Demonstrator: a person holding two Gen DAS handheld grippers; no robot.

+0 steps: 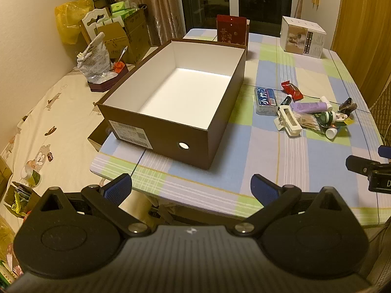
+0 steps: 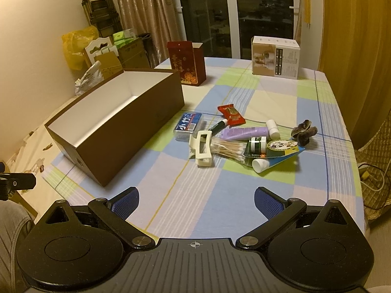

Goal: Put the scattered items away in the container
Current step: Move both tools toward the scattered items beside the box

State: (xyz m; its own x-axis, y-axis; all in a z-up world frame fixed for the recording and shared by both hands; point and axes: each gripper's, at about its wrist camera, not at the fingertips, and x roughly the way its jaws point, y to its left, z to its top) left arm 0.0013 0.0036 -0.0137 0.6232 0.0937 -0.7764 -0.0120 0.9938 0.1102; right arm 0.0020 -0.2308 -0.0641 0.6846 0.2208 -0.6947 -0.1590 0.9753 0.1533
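Both tongs hang spread wide above the near edge of the counter (image 2: 244, 92), which is covered in a checked cloth; neither holds or touches anything. In the left wrist view the left tongs (image 1: 191, 190) point at the near end of the brown box (image 1: 156, 131), blue pads (image 1: 117, 191) apart. In the right wrist view the right tongs (image 2: 196, 204) face the scattered pile, released, level and low. Open at the top with a white inside, the box holds nothing. Just beside its right wall lies the clutter: a blue pack (image 2: 188, 125), a red wrapper (image 2: 231, 114), a purple tube (image 2: 244, 131), a white hair clip (image 2: 201, 149), a bundle of cotton swabs (image 2: 228, 149), a green jar (image 2: 256, 145) and a dark brown lump (image 2: 304, 131), mostly touching or overlapping.
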